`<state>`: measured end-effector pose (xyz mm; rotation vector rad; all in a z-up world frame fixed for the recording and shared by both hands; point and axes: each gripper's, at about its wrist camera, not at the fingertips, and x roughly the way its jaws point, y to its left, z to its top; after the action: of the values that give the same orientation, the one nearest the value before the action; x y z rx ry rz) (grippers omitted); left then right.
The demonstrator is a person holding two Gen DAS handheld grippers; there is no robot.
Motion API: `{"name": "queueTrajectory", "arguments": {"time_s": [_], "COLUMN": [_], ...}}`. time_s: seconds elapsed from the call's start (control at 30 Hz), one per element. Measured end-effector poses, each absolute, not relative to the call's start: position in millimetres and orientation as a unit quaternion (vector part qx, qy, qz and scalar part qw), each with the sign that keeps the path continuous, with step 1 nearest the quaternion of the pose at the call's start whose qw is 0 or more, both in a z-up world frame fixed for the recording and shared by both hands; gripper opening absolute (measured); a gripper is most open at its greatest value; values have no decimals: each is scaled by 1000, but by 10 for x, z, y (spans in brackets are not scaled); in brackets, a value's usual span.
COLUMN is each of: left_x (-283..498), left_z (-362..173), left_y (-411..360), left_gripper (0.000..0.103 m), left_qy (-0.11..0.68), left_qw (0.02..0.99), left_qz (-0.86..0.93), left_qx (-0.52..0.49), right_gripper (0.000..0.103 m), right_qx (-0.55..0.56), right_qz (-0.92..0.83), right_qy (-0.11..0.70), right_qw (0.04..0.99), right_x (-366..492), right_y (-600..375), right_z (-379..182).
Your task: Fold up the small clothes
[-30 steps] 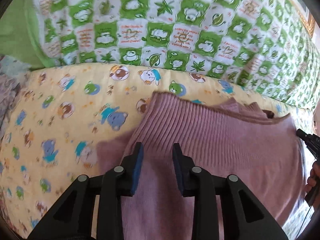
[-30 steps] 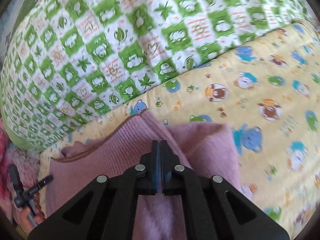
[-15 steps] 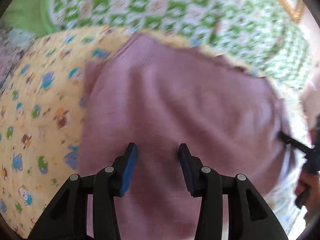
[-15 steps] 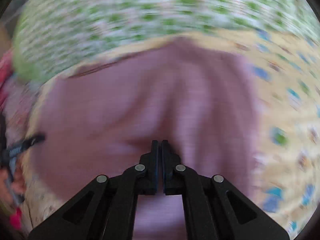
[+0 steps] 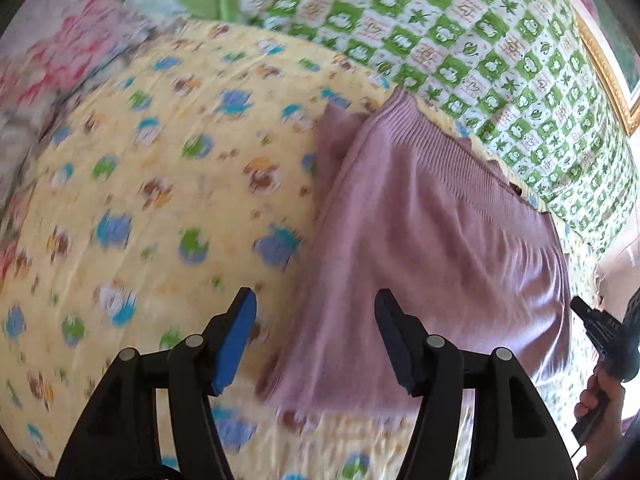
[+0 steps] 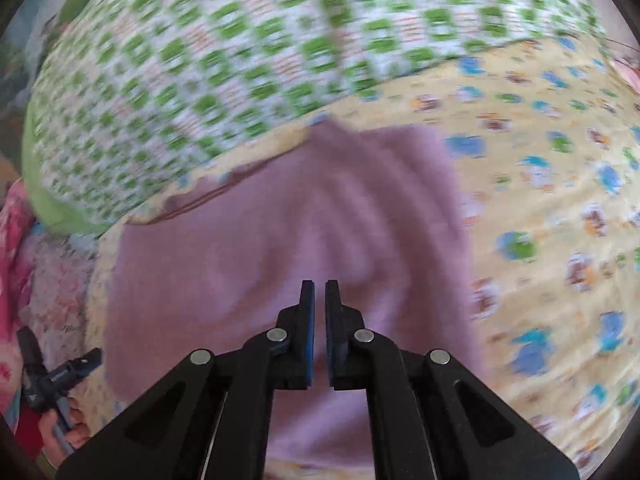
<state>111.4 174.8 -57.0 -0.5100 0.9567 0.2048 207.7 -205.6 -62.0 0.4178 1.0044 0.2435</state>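
A mauve ribbed knit garment (image 5: 432, 240) lies folded on the yellow cartoon-print sheet (image 5: 160, 200); it also shows in the right wrist view (image 6: 260, 248). My left gripper (image 5: 316, 320) is open wide and empty, raised over the garment's left edge. My right gripper (image 6: 320, 300) hovers above the garment's near middle with its jaws almost together, a thin gap between them and nothing held. The right gripper also shows at the right edge of the left wrist view (image 5: 600, 328), and the left one at the left edge of the right wrist view (image 6: 60, 372).
A green and white checked quilt (image 5: 460, 32) is bunched behind the garment, seen too in the right wrist view (image 6: 240, 60). Pink floral bedding (image 5: 60, 52) lies at the far left. A gold picture frame (image 5: 608, 72) is on the wall at the right.
Both grippers have pulled back and up from the garment. The left jaws have opened wider. The right jaws have parted slightly and let the garment go; it now lies flat.
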Motion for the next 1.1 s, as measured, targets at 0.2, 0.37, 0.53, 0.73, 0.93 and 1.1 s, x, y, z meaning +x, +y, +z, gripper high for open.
{"name": "queueTrajectory", "arguments": {"time_s": [0.2, 0.37, 0.53, 0.73, 0.93, 1.1], "left_x": [837, 760, 681, 649, 662, 688], "left_z": [-720, -781, -820, -906, -977, -989], "left_y": [1750, 1737, 1694, 1771, 1898, 1918], "left_gripper": [67, 67, 70, 70, 70, 71], "left_qy": [472, 477, 480, 484, 480, 474], "left_qw": [834, 827, 824, 815, 807, 804], "left_qz": [88, 79, 71, 75, 85, 82], "left_qx": [-274, -288, -292, -309, -333, -350], "right_gripper": [56, 56, 56, 61, 68, 70], "right_qx": [177, 162, 132, 107, 57, 0], "right_qz": [191, 258, 290, 304, 282, 250], "right_qy": [477, 492, 505, 531, 570, 585], "right_qw": [839, 816, 802, 784, 769, 772], "right_x": [2081, 2254, 2463, 2746, 3000, 3102], "right_y": [-1241, -487, 131, 711, 1352, 1776], "right_z": [-456, -405, -382, -442, -599, -814]}}
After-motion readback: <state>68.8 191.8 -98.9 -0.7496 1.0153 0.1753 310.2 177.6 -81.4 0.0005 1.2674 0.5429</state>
